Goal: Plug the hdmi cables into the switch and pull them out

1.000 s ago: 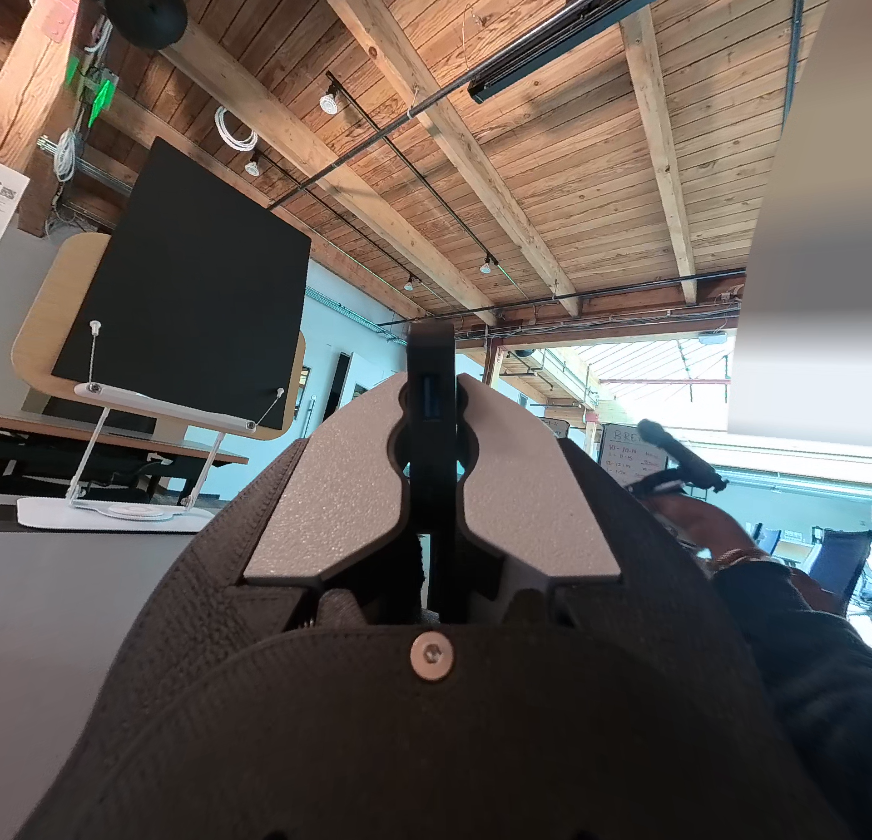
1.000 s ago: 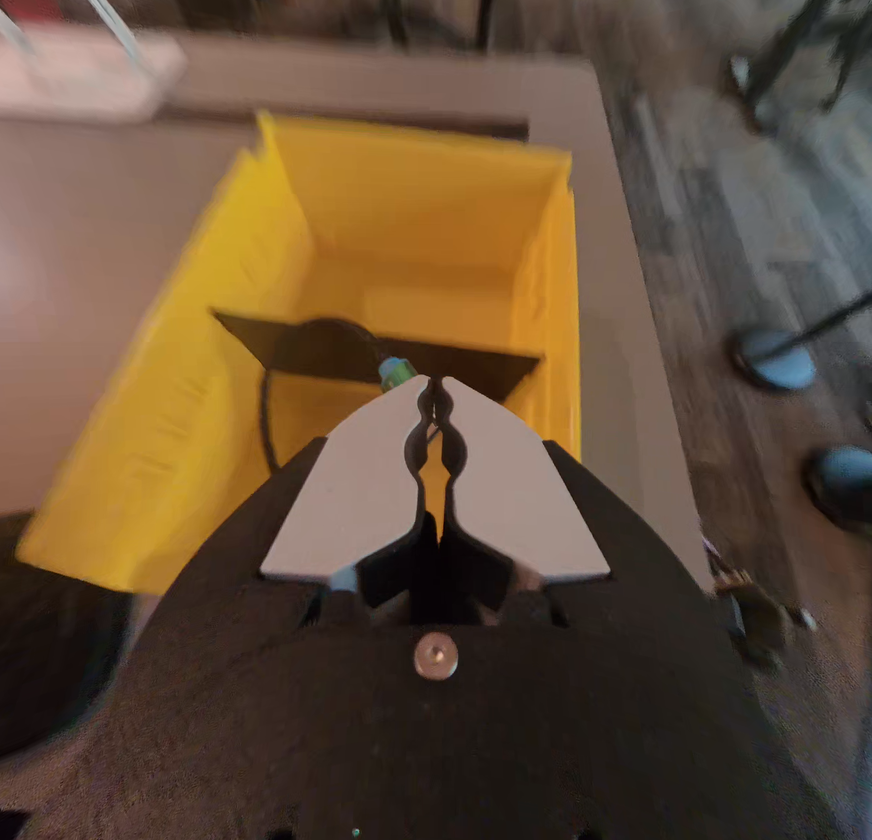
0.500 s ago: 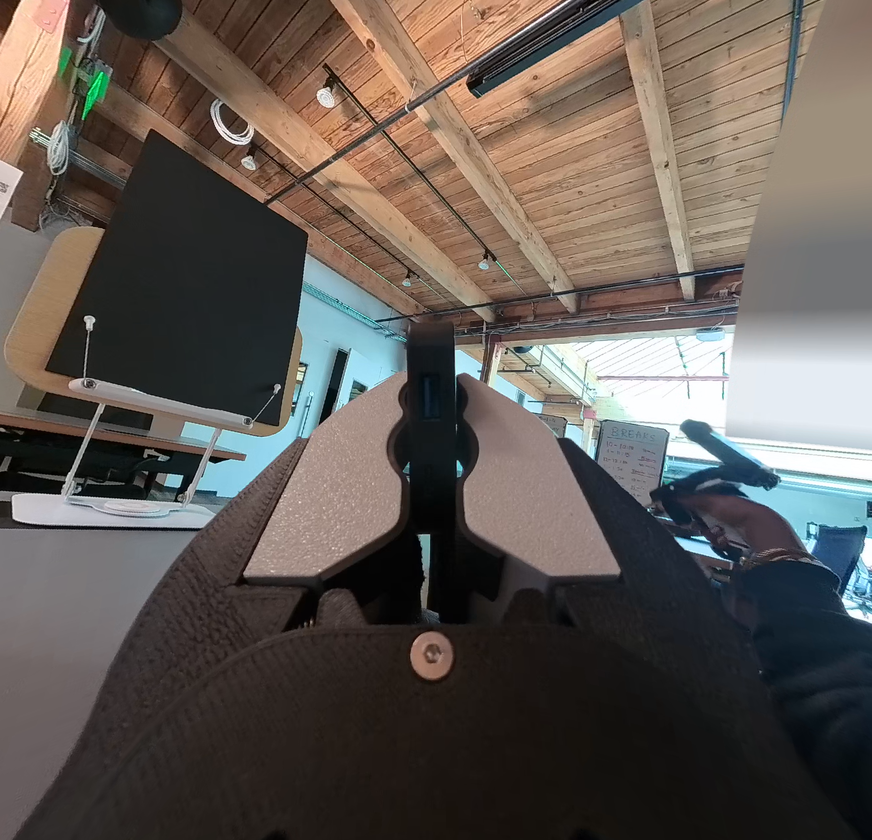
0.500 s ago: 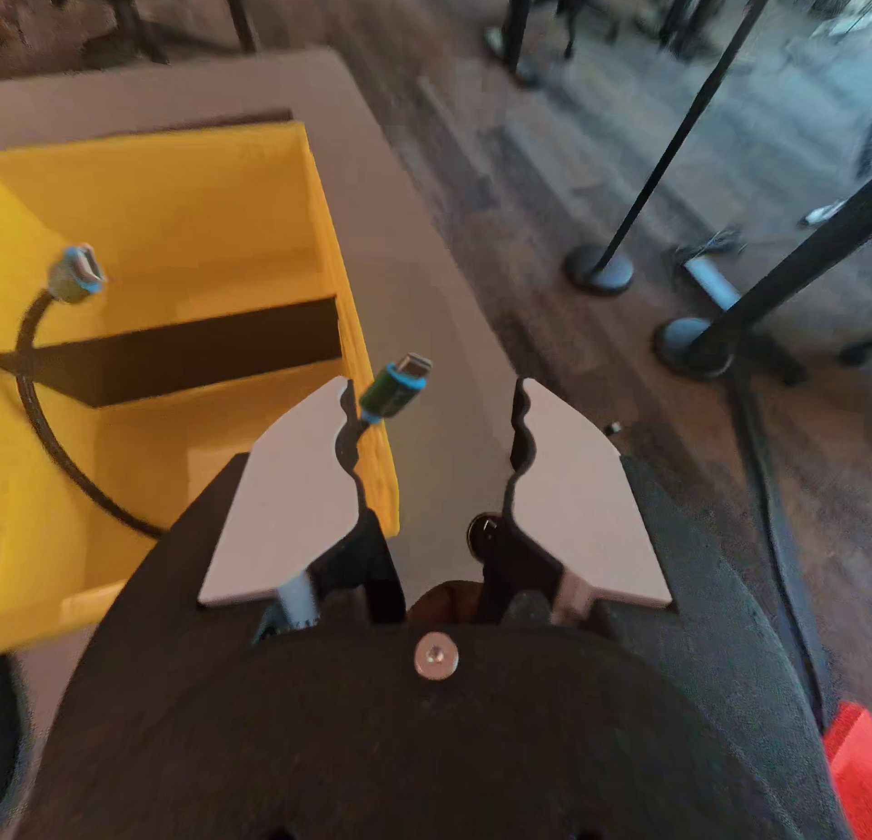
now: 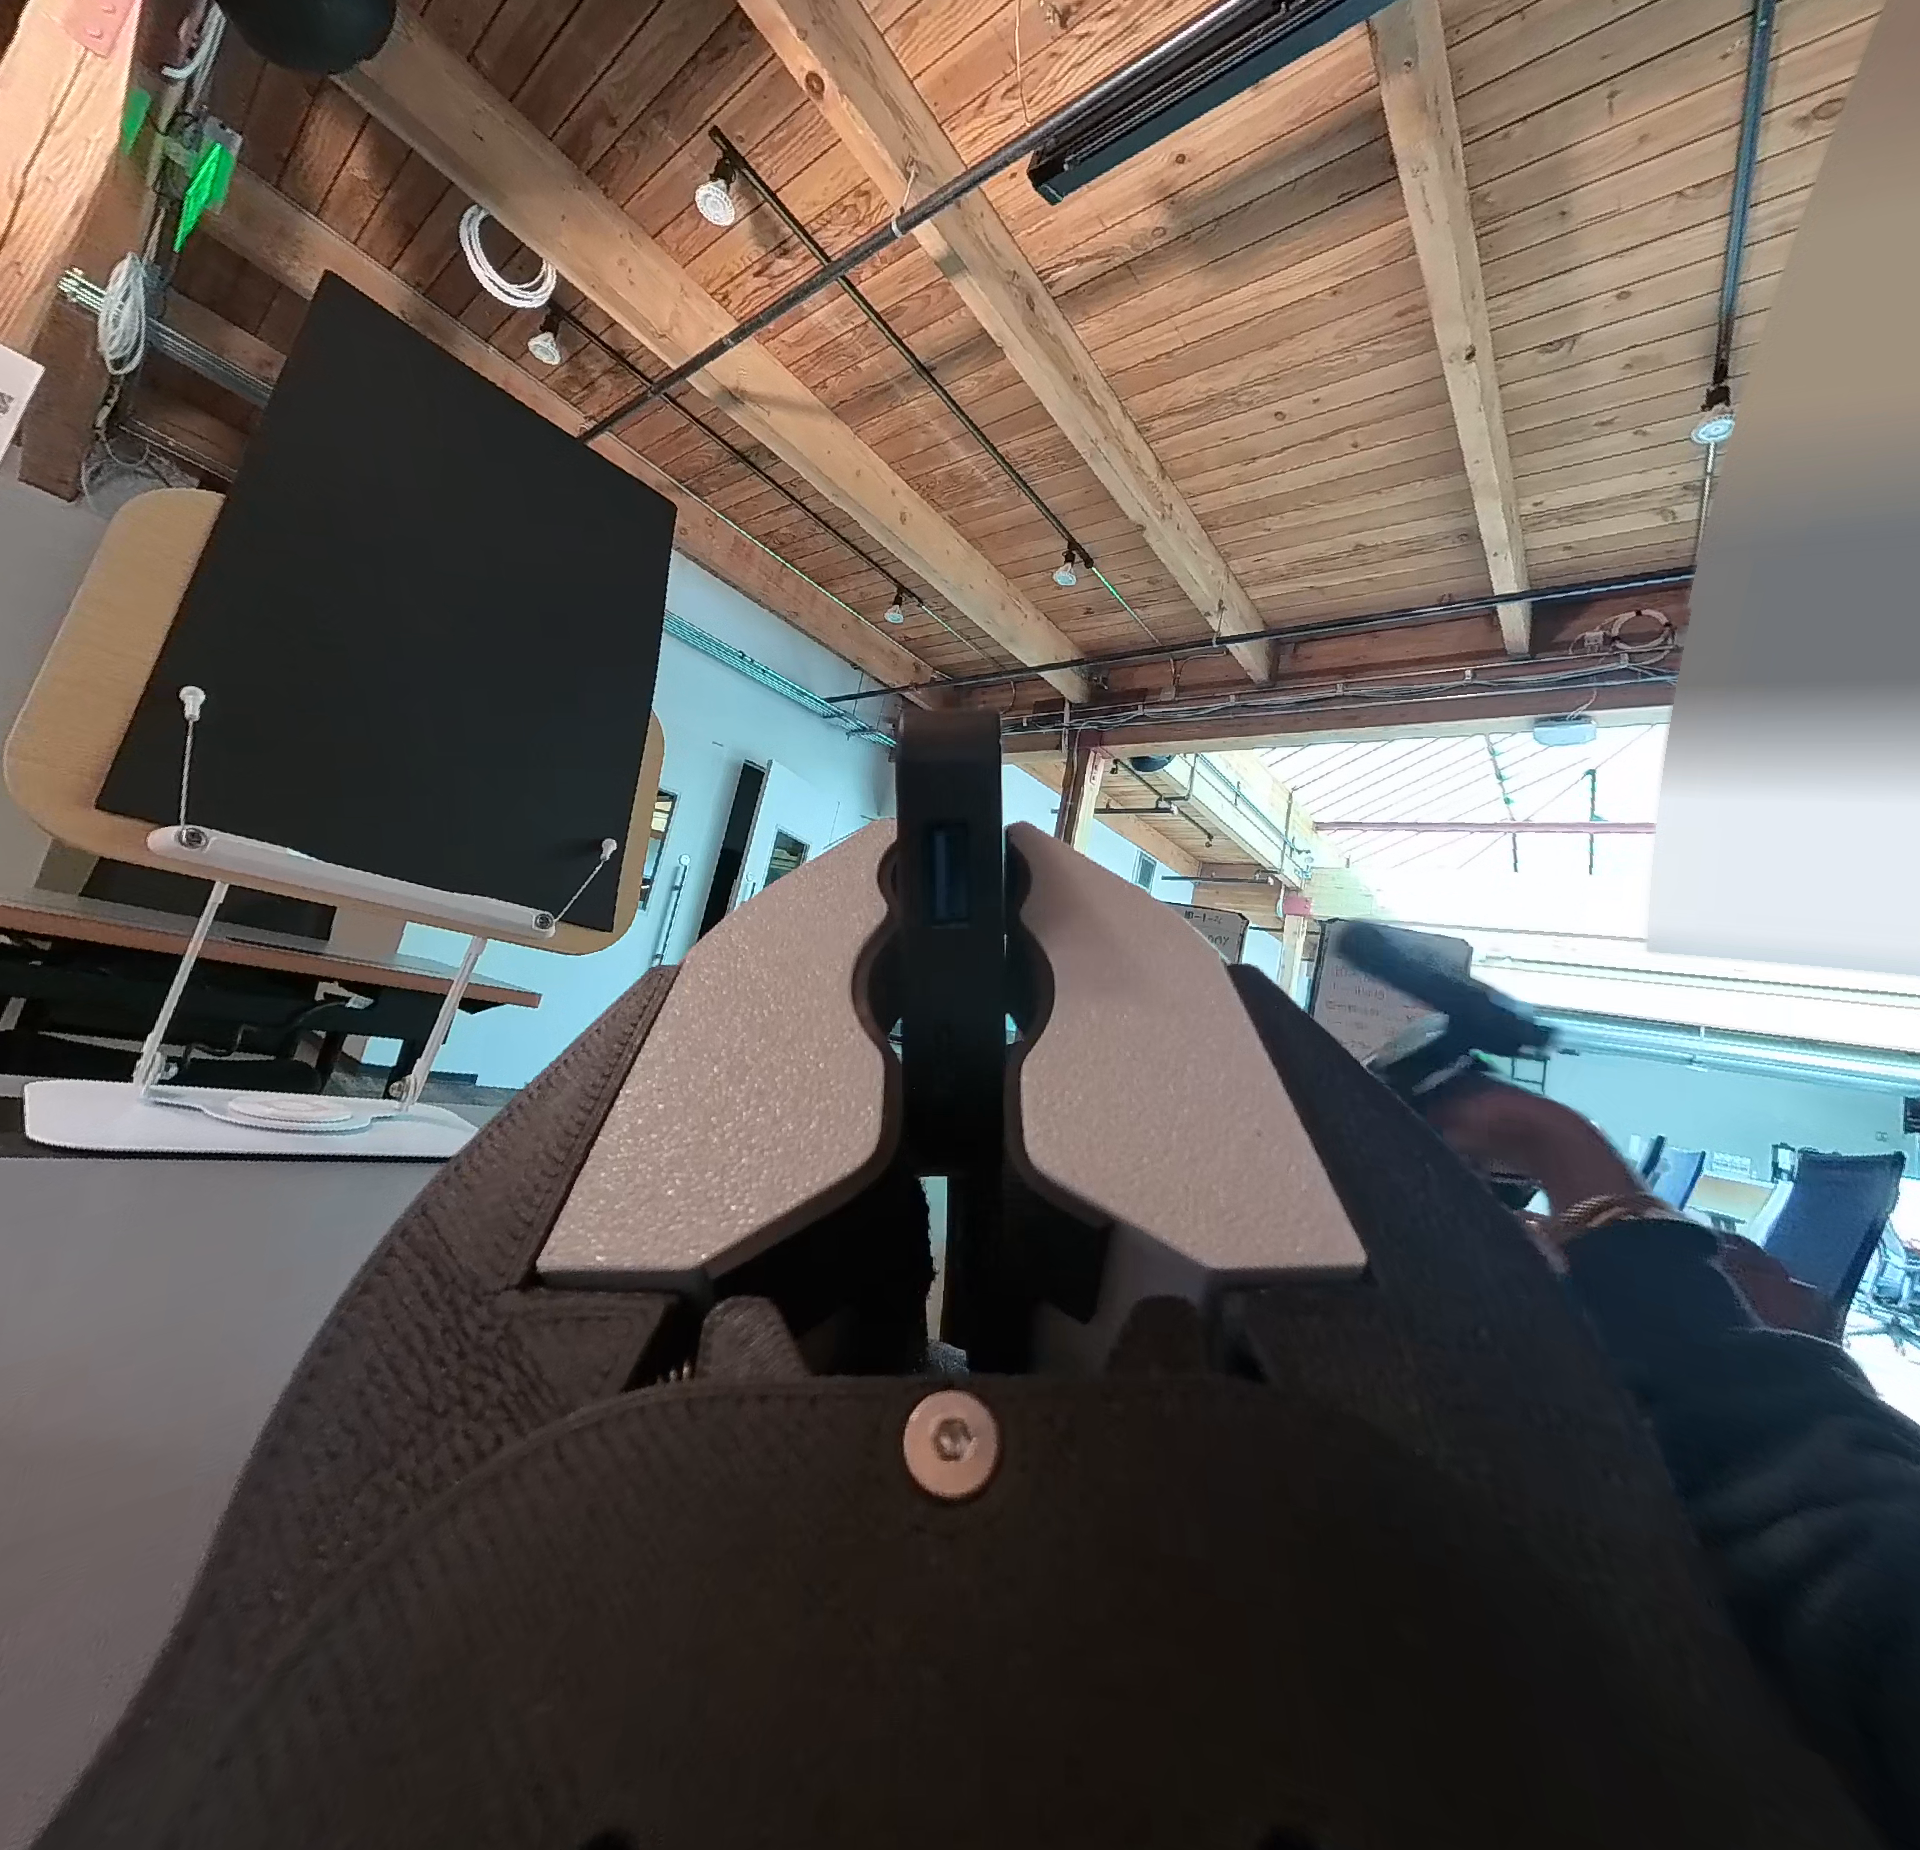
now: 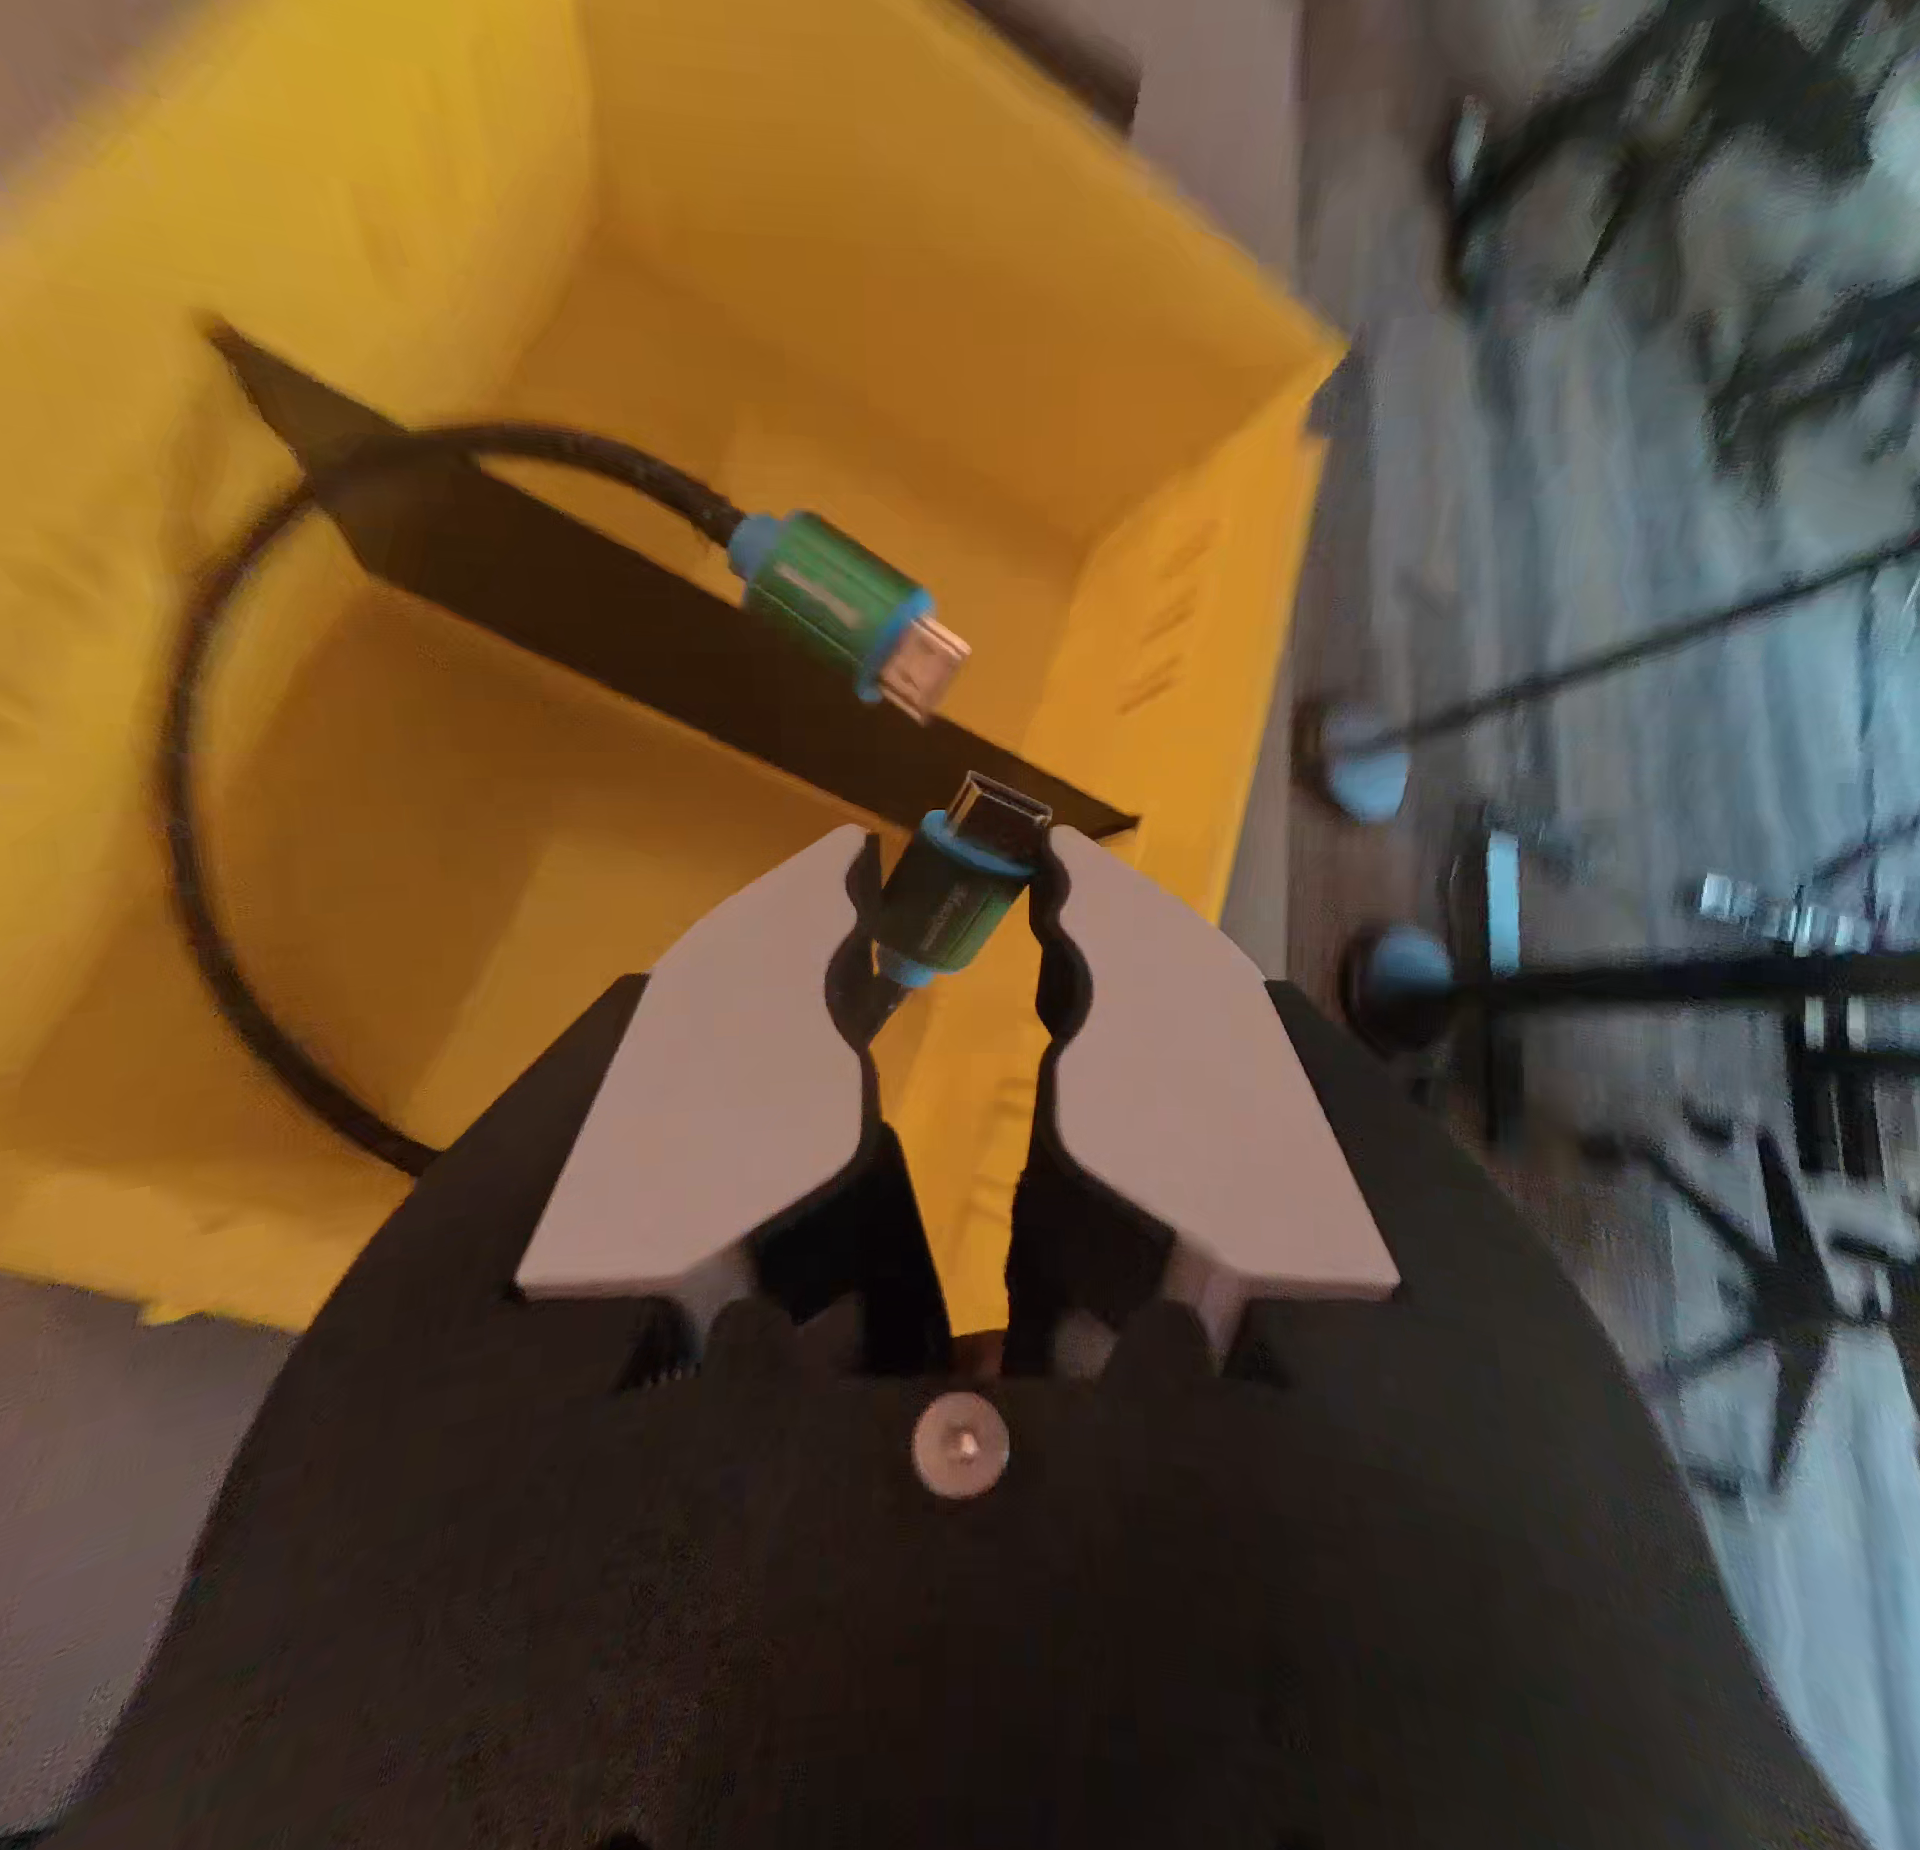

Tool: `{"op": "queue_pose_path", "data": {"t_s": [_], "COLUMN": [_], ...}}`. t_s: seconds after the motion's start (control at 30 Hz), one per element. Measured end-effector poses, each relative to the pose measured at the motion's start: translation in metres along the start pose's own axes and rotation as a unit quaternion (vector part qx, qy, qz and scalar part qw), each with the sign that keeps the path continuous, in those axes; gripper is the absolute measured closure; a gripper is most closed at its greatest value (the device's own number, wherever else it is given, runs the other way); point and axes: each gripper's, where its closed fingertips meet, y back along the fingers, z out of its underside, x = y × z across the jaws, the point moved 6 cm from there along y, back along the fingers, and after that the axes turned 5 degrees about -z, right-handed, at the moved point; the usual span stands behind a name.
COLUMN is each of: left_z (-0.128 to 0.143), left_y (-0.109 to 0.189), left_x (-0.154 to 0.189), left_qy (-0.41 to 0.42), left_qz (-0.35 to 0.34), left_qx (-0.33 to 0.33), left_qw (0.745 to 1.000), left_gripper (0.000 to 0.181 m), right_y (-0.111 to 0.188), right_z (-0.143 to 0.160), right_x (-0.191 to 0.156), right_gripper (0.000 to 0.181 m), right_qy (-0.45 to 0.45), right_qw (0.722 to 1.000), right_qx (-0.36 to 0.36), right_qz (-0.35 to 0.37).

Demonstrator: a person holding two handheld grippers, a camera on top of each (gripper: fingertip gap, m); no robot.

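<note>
The right gripper (image 6: 951, 870) has its grey fingers (image 6: 727, 1052) closed around a green plug (image 6: 951, 912) with blue ends. The plug is tilted, its metal tip pointing up and to the right past the fingertips. Beyond the gripper sits a yellow bin (image 6: 810, 138) with a black divider (image 6: 644, 616) running across it. A second plug (image 6: 836, 600) of the same colours hangs above the divider, just beyond the held plug and apart from it. From this second plug a black braided cable (image 6: 197, 844) curves round over the bin's left part and passes behind the gripper body. Right of the bin the floor (image 6: 1558, 553) is blurred, with dark stands (image 6: 1382, 979).
</note>
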Motion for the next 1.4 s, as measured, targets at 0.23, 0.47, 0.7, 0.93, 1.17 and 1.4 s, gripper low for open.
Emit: {"op": "queue_pose_path", "data": {"t_s": [0.23,0.47,0.7,0.93,1.17,1.4], "left_z": [0.001,0.001,0.001,0.005,0.005,0.004], "left_y": [0.0,0.0,0.0,-0.004,-0.003,-0.002], "left_x": [-0.001,0.0,0.0,0.005,0.005,0.003], "left_qy": [0.002,-0.004,-0.006,-0.029,-0.033,-0.028], "left_qz": [-0.002,-0.002,-0.002,0.012,0.01,0.002], "left_qx": [-0.004,-0.006,-0.006,-0.025,-0.025,-0.022], "left_qw": [1.0,1.0,1.0,0.999,0.999,0.999], "left_gripper": [0.168,0.168,0.168,0.168,0.168,0.167], "right_y": [-0.06,-0.037,0.024,0.001,-0.093,-0.134], "right_z": [0.032,0.027,-0.018,-0.083,-0.078,-0.059], "right_x": [-0.011,-0.021,-0.025,-0.027,-0.025,-0.046], "right_gripper": [0.148,0.101,0.111,0.131,0.132,0.17], "right_qy": [-0.067,-0.078,-0.044,0.189,0.215,0.244], "right_qw": [0.97,0.975,0.988,0.931,0.861,0.846], "right_qx": [-0.232,-0.201,0.081,0.022,-0.208,-0.215], "right_qz": [-0.003,-0.053,-0.127,-0.313,-0.412,-0.423]}}
